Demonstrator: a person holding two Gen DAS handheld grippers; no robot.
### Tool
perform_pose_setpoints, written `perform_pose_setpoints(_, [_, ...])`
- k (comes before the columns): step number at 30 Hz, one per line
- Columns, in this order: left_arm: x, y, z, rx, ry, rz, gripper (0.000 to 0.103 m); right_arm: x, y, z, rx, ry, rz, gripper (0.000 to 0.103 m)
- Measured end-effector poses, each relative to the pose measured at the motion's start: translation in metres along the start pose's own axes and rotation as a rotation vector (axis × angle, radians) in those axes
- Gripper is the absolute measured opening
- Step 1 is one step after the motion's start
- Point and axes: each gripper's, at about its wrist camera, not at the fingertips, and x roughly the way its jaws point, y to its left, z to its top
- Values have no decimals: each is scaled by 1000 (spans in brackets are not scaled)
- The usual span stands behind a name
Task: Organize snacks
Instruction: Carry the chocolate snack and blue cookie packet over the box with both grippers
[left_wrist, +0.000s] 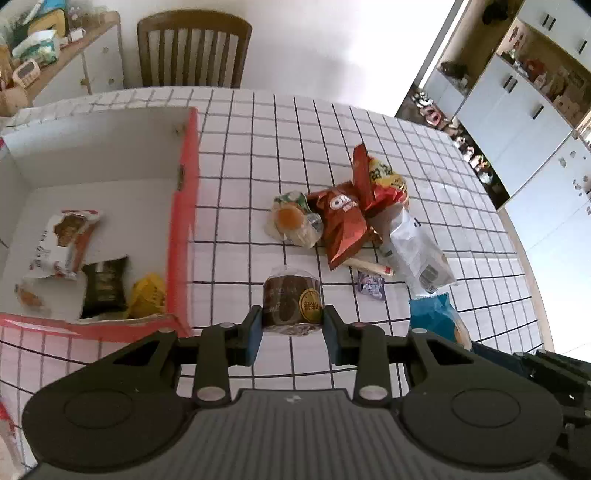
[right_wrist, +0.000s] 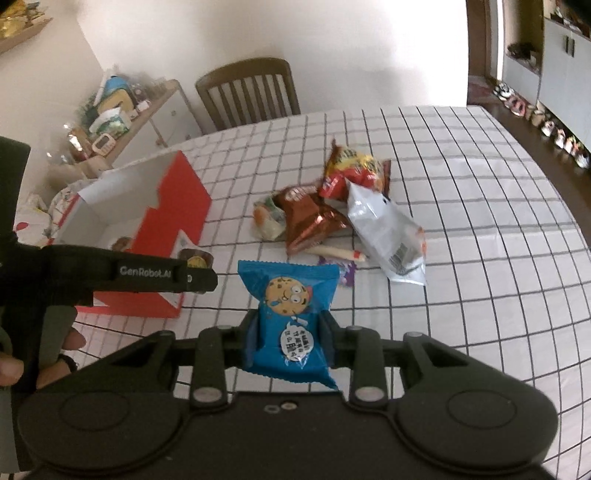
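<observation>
Showing only rightward: blue cookie packet's (right_wrist: 290, 321) face

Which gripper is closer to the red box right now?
Left. The left gripper, holding the brown cake, sits beside the red box; the right gripper is farther out.

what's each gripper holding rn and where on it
Left gripper pinches the brown round cake pack by its two sides. Right gripper clamps the blue cookie packet across its lower half.

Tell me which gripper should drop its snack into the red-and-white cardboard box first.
Left gripper: its brown round cake pack sits beside the box; the right gripper, holding the blue cookie packet, is farther off.
</observation>
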Motion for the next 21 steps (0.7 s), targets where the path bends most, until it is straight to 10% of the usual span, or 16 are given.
perform_pose_setpoints(21, [-81,78,6,-58,-140,75,34,-13,89,37,-166,-90,94,32])
